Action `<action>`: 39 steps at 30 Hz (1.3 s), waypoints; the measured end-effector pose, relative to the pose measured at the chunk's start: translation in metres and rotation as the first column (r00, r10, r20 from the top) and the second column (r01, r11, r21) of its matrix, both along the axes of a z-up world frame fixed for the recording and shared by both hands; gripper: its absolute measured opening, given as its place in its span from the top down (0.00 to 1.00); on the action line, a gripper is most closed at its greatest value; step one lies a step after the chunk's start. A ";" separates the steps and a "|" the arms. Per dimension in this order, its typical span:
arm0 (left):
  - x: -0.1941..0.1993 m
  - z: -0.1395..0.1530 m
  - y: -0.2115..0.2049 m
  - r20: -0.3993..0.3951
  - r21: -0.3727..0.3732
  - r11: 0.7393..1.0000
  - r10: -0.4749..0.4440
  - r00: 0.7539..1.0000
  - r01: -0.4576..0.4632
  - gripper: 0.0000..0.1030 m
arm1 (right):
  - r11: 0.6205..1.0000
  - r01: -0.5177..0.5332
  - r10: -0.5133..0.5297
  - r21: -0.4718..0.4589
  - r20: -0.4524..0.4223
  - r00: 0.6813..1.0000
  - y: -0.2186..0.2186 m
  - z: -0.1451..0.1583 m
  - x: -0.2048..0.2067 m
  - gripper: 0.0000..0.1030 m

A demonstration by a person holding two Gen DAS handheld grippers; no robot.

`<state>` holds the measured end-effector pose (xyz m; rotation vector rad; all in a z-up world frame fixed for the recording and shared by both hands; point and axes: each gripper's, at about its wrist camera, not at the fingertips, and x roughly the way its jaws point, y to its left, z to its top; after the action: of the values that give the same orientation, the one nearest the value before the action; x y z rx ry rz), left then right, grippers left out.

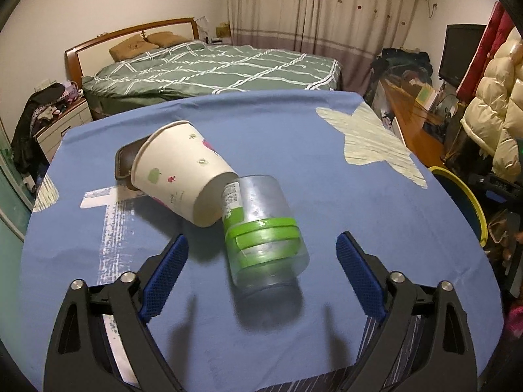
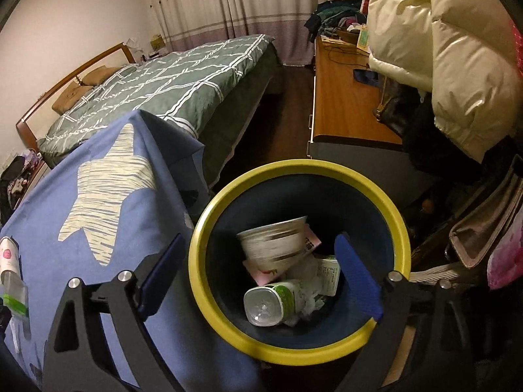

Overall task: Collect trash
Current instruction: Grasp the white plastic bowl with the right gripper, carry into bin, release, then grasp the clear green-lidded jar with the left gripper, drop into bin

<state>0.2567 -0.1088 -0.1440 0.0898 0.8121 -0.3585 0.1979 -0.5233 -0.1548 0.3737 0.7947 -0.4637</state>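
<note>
Our left gripper (image 1: 261, 254) has its fingers spread wide around the toppled clear bottle (image 1: 263, 232) on the bench (image 1: 359, 196), untouched; a paper cup (image 1: 183, 173) leans at its 11 o'clock. Our right gripper (image 2: 258, 261) hangs open and empty over the bin (image 2: 209, 297).
</note>
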 end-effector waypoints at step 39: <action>-0.039 0.047 -0.263 0.031 -0.027 0.899 -0.436 0.900 0.437 0.50 | 0.993 0.084 -0.092 0.081 0.101 0.991 -0.070 -0.003 -0.108 0.15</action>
<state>0.2181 -0.3714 -0.0966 0.2475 0.7580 -0.7951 0.0900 -0.5929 -0.1575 0.5022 0.6974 -0.4929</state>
